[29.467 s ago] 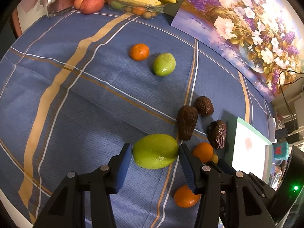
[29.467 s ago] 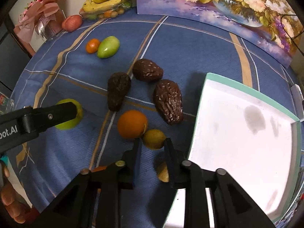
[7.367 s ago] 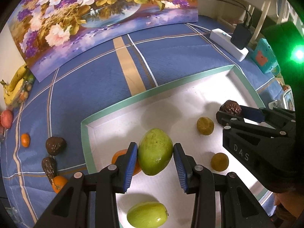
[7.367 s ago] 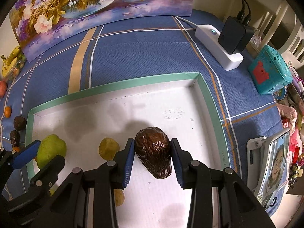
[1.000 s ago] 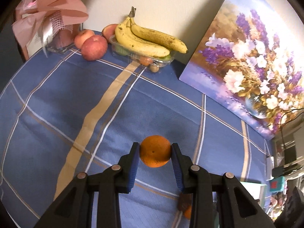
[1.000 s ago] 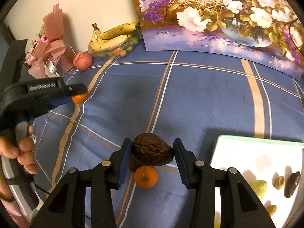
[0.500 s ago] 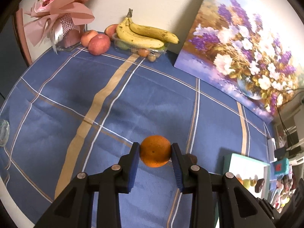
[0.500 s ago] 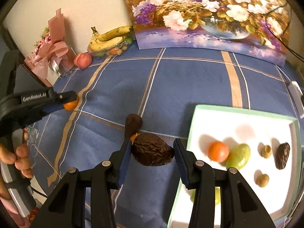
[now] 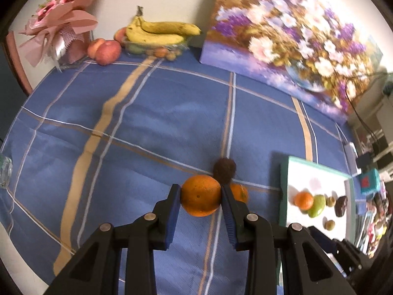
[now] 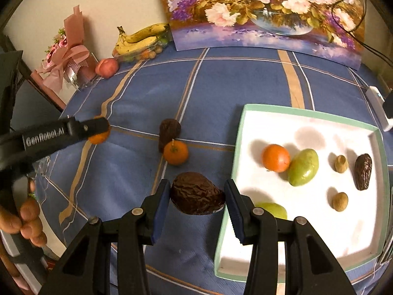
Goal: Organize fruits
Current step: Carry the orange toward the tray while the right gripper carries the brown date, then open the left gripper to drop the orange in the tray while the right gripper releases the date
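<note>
left gripper jaws pinch an orange, held above the blue cloth. right gripper jaws pinch a brown fruit just left of the tray. tray holds an orange, 2 green fruits, 2 nuts, 1 dark fruit. another orange + dark fruit touching on cloth.

On the surface I see the tray at right, holding six fruits. Left of it, a tangerine touches a date behind it. Bananas lie at the far edge.
</note>
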Demonstrator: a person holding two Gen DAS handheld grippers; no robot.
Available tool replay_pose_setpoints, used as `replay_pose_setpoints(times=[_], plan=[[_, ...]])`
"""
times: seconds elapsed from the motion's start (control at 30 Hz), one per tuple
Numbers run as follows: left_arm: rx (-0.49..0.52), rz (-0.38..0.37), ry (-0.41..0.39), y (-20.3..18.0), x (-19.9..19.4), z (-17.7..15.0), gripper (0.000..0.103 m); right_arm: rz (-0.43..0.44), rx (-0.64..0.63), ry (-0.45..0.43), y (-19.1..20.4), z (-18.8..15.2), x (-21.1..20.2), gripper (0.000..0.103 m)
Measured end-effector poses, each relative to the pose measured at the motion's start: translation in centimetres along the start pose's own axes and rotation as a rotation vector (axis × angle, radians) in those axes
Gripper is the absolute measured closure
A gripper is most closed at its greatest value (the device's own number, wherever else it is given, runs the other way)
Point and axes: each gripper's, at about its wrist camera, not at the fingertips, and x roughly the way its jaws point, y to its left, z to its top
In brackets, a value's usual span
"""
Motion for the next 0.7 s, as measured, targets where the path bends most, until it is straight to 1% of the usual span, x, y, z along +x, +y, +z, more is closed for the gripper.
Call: replay_pose_setpoints(times=[0.13, 0.3, 0.5, 0.7], plan=[[0.021, -0.029, 0.025, -1.6, 0.5, -0.8, 0.068, -0.019, 0.040, 0.006, -1.8, -0.3, -0.2, 0.056], [0.074, -0.050, 0.048, -4.3, 1.2, -1.7, 0.068, -0.065, 0.100, 0.011, -4.8, -0.5, -0.8, 0.056], [0.184, -0.062, 0.064, -8.3, 1.8, -3.2, 0.068, -0.100, 0.180, 0.015, -7.9, -1.0, -1.6, 0.056], [0.261, -0.079, 0.080, -11.5, 2.8, -4.4, 0.067, -0.136, 0.231, 0.018, -10.3, -1.4, -2.1, 0.056]])
